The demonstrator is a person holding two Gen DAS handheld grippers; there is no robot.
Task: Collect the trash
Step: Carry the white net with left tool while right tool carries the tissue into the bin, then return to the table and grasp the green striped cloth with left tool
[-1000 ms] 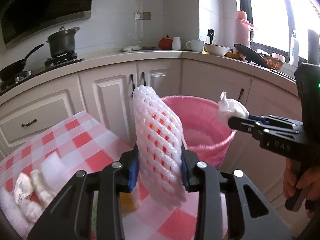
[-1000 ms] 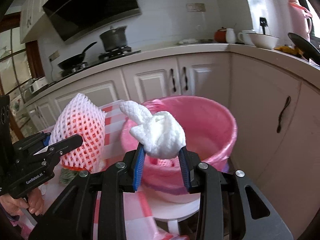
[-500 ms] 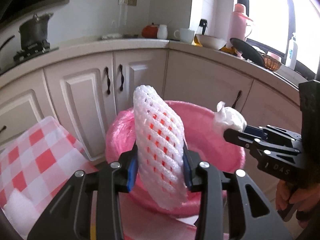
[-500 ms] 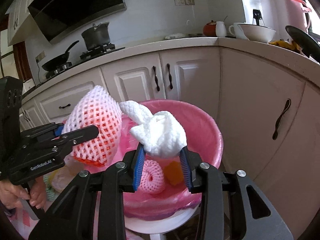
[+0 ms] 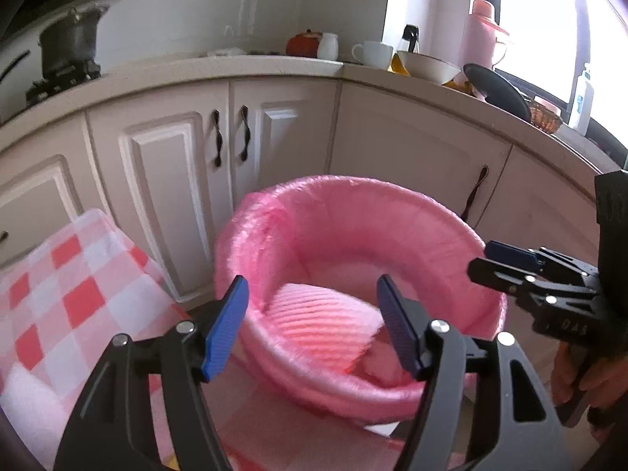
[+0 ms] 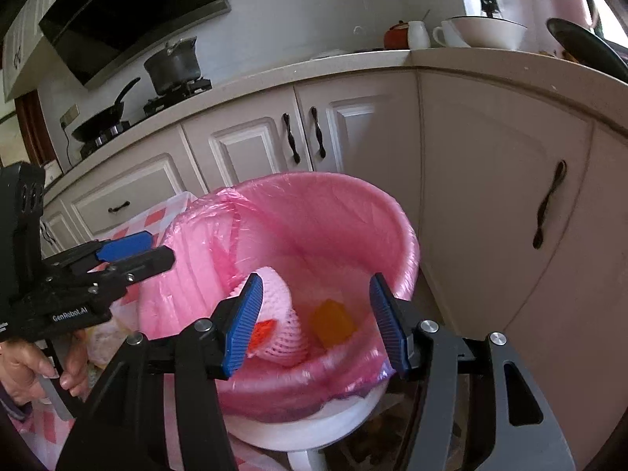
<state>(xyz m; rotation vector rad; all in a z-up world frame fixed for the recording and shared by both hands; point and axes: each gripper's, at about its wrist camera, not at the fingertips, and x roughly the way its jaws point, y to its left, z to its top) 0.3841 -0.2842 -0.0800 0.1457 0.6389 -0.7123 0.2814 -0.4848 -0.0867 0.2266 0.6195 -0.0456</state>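
Note:
A bin lined with a pink bag [image 5: 353, 190] stands just ahead of both grippers. My left gripper [image 5: 313, 290] hovers over its near rim with its jaws opening and nothing between them. Below it a white foam net [image 5: 325, 322] shows as a blur inside the bin. My right gripper [image 6: 316, 282] is also opening over the bin [image 6: 408, 243], its jaws empty. Inside lie a foam net [image 6: 284, 314] and an orange scrap [image 6: 333, 322]. I cannot make out the white paper wad. Each gripper appears in the other's view: right gripper [image 5: 481, 259], left gripper [image 6: 163, 249].
A red-and-white checked tablecloth [image 5: 59, 294] lies left of the bin. White cabinet doors [image 5: 274, 137] curve behind it, under a counter [image 5: 235, 66] with a pot, cups and a bowl. The bin rests on a white base [image 6: 314, 431]. A hand [image 6: 23, 361] holds the left gripper.
Both grippers opened over the bin. The foam net left the left jaws and the white wad left the right jaws; both dropped into the bin. Earlier the grippers had moved from the table to the bin.

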